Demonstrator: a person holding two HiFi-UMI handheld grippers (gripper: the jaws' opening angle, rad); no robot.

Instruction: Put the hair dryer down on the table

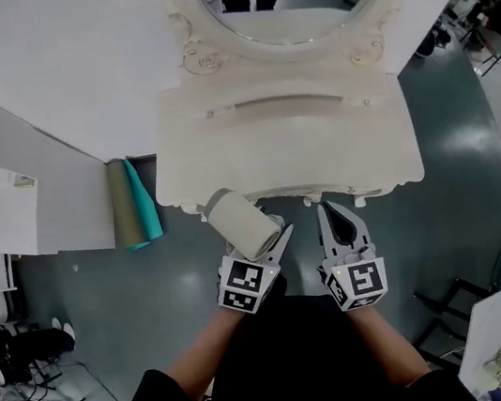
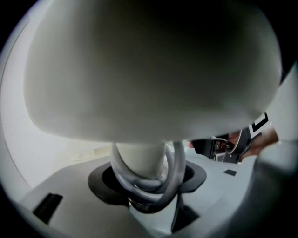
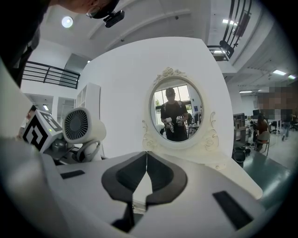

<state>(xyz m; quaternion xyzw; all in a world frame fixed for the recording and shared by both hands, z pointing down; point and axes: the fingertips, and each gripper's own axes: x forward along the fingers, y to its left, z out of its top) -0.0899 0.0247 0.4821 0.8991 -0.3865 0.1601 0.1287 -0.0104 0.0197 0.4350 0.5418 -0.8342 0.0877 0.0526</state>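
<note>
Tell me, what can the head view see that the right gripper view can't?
Only the head view: teal and olive sheets leaning by the wall. Only the right gripper view: a round ceiling lamp, a black railing, and the grille of the cream plastic hair dryer. Both: that dryer in the left gripper, and the oval mirror in its ornate cream frame.

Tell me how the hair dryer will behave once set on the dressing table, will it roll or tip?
The hair dryer has a big round barrel over a slim handle, so stood upright it probably tips; on its side it may roll a little. The cord looped round the handle looks floppy and could slip loose.
</note>
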